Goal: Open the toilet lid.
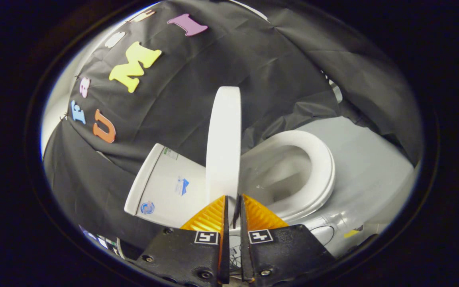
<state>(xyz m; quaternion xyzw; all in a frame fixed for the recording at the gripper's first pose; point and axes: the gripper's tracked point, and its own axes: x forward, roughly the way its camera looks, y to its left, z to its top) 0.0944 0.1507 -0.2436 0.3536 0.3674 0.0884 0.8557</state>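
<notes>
Your gripper (pixel 232 201) has its jaws drawn narrow, with the lower edge of the toilet lid (pixel 224 139) pinched between them, a finger pressing on each face. You have the lid raised and standing on edge, seen nearly edge-on, between the tank (pixel 165 185) on one side and the open seat (pixel 313 167) and bowl (pixel 281 175) on the other. The grey floor (pixel 369 159) lies beyond the seat.
</notes>
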